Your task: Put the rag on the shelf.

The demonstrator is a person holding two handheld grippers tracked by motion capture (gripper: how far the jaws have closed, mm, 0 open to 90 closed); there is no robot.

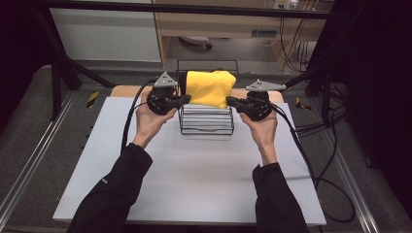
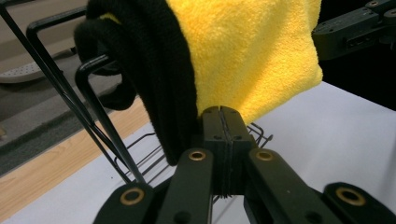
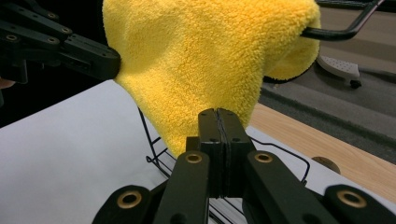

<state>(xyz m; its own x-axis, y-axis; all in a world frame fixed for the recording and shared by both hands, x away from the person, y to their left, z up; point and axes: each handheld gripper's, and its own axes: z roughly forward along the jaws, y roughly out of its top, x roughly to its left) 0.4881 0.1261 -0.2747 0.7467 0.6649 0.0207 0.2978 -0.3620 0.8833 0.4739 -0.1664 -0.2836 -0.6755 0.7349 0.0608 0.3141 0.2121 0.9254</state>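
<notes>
While draped over wire rack [image 1: 206,121] on bench [image 1: 194,179]: yellow cloth [image 1: 210,88], soft, light, floppy; left gripper [image 1: 186,99] and right gripper [image 1: 231,101] fingers clenched on opposite lower corners.

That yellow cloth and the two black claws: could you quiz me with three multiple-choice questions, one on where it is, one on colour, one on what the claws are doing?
1. Where is the yellow cloth?
A. Flat on the white board
B. Above the black wire rack, between the two grippers
C. On the floor

2. What colour is the cloth bunched against its side in the left gripper view?
A. Black
B. Red
C. Blue

3. How do the jaws of the left gripper and right gripper stand?
A. Both wide open
B. One open, one shut
C. Both shut at an edge of the yellow cloth

Answers: 1 B, the high view shows it over the rack between both hands. 2 A, the black cloth lies against the yellow. 3 C, each gripper view shows its jaws pressed together at the cloth's edge.
</notes>
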